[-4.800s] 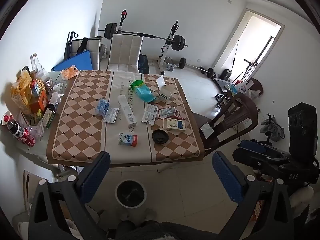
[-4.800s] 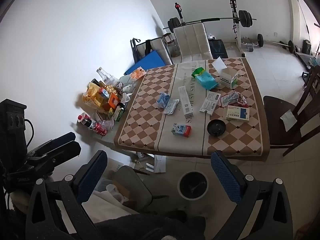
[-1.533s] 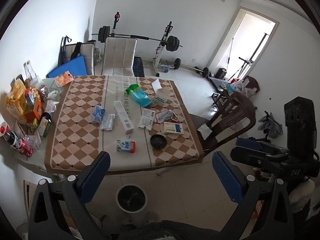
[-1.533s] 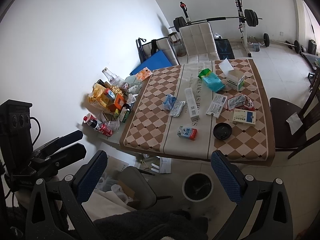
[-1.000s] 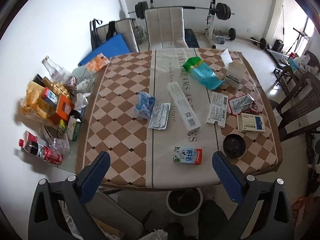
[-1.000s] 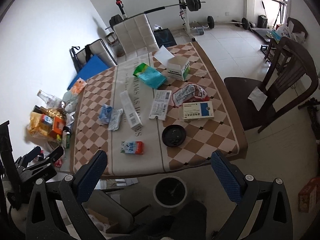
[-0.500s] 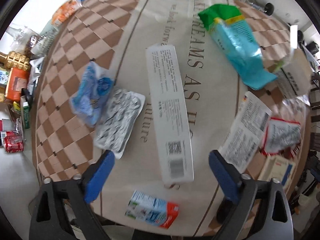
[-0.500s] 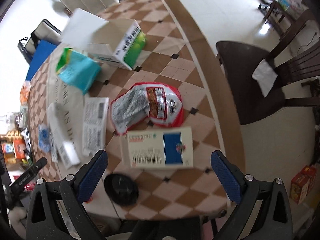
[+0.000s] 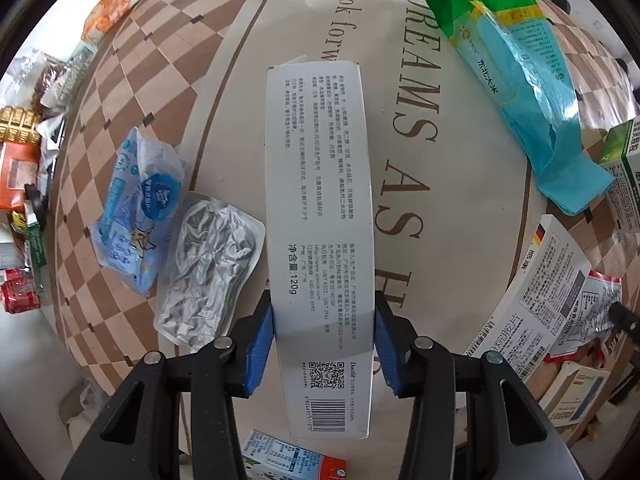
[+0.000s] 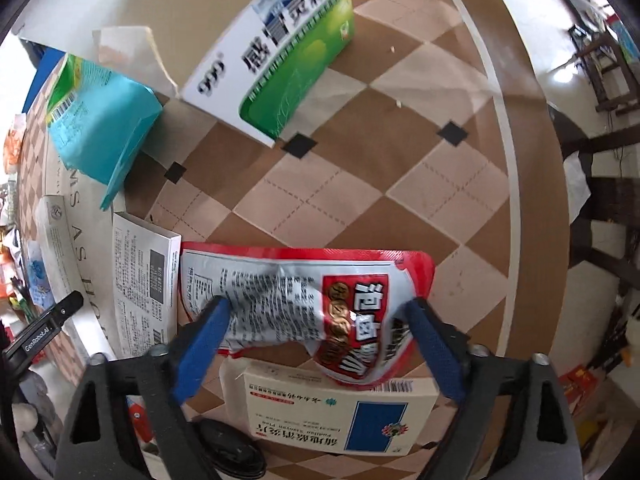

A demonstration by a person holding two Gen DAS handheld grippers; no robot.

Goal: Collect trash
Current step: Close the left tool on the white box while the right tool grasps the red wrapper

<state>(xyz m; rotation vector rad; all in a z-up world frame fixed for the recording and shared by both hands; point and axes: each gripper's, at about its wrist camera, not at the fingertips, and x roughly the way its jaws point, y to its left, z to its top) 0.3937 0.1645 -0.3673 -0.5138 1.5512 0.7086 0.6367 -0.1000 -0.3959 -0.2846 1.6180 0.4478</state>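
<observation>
A long white carton (image 9: 320, 200) lies on the checked tablecloth (image 9: 168, 92), lengthwise toward the camera. My left gripper (image 9: 324, 332) points straight down over its near end; its jaws are closing and both blue pads (image 9: 262, 340) touch the carton's long sides. In the right wrist view a crumpled red-and-silver snack bag (image 10: 360, 280) lies on the cloth, partly on a cream medicine box (image 10: 340, 416). My right gripper (image 10: 318, 312) is down on the bag, jaws closing, both pads pressing into the bunched foil.
Beside the carton lie a silver foil pouch (image 9: 208, 268), a blue packet (image 9: 140, 204), a green-and-blue bag (image 9: 516, 64) and a small milk carton (image 9: 288, 460). A green-and-white box (image 10: 280, 56), a printed white box (image 10: 140, 280) and a black lid (image 10: 232, 452) surround the bag. Table edge and chair (image 10: 600, 220) at right.
Both grippers have dropped from high above the table down onto it. Their jaws have gone from wide open to closing on the white carton and on the snack bag.
</observation>
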